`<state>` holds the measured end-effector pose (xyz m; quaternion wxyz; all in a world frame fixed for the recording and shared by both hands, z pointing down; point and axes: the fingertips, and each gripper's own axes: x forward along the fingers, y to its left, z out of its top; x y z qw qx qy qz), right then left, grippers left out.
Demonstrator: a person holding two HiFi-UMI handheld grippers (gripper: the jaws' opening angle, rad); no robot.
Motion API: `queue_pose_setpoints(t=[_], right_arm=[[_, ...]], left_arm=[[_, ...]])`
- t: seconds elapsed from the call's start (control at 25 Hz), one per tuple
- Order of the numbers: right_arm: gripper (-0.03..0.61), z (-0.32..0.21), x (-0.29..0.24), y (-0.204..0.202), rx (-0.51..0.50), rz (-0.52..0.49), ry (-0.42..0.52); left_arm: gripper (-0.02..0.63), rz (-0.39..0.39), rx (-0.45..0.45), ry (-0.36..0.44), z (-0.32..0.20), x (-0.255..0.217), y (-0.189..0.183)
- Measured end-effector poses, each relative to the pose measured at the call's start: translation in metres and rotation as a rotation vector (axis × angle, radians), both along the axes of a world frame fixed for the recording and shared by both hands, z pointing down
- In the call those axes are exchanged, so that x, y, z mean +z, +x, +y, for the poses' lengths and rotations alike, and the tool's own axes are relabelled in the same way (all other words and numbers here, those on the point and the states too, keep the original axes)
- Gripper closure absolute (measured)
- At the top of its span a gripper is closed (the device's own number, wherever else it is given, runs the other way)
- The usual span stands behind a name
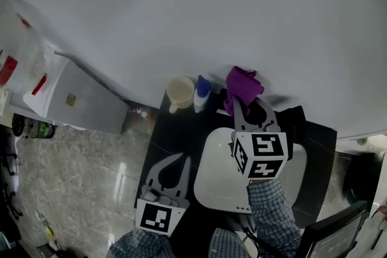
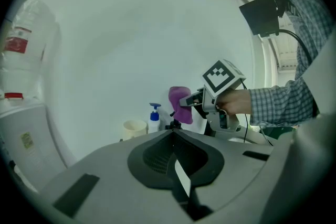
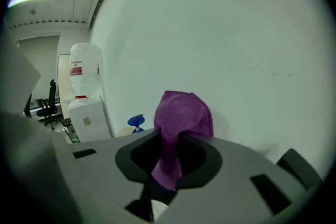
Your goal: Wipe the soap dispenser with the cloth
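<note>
The soap dispenser, white with a blue pump, stands at the back of the dark counter against the wall. It also shows as the dispenser in the left gripper view, and its blue pump peeks over the jaws in the right gripper view. My right gripper is shut on a purple cloth, held up just right of the dispenser and apart from it. The cloth bunches above the jaws and hangs down between them. My left gripper hangs low at the counter's front left, shut and empty.
A cream cup stands just left of the dispenser. A white basin lies under my right gripper. A white water cooler with a bottle stands on the tiled floor to the left. A dark monitor sits at the lower right.
</note>
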<state>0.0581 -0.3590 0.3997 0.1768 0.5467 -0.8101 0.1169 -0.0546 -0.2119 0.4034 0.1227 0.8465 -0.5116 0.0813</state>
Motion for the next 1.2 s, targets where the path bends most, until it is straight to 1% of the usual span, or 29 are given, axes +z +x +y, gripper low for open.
queue_pose_setpoints(t=[0.16, 0.32, 0.4, 0.6, 0.72, 0.84, 1.0, 1.12, 1.2], right_arm=[[0.503, 0.000, 0.018, -0.020, -0.038, 0.021, -0.017], [0.503, 0.006, 0.031, -0.036, -0.091, 0.074, -0.017], [0.503, 0.010, 0.039, -0.041, -0.108, 0.083, -0.029], [0.503, 0.017, 0.071, -0.045, -0.123, 0.079, -0.107], [0.503, 0.020, 0.094, -0.047, -0.149, 0.106, -0.146], [0.504, 0.022, 0.103, -0.049, -0.172, 0.134, -0.130], [0.503, 0.027, 0.108, -0.051, -0.197, 0.144, -0.119], [0.504, 0.029, 0.112, -0.050, -0.207, 0.134, -0.140], [0.504, 0.032, 0.119, -0.049, -0.207, 0.127, -0.176]], left_arm=[[0.612, -0.005, -0.008, -0.006, 0.001, 0.003, -0.005], [0.612, -0.004, -0.006, -0.005, 0.000, 0.004, -0.006], [0.612, -0.003, -0.004, -0.009, 0.000, 0.005, -0.005], [0.612, -0.001, -0.003, -0.016, 0.000, 0.007, -0.004], [0.612, -0.002, -0.006, -0.023, 0.000, 0.009, -0.006], [0.612, -0.002, -0.009, -0.029, 0.000, 0.011, -0.007], [0.612, 0.000, -0.003, -0.027, 0.001, 0.013, -0.003], [0.612, -0.002, 0.007, -0.029, 0.003, 0.013, 0.000], [0.612, -0.003, 0.012, -0.027, 0.004, 0.013, 0.002]])
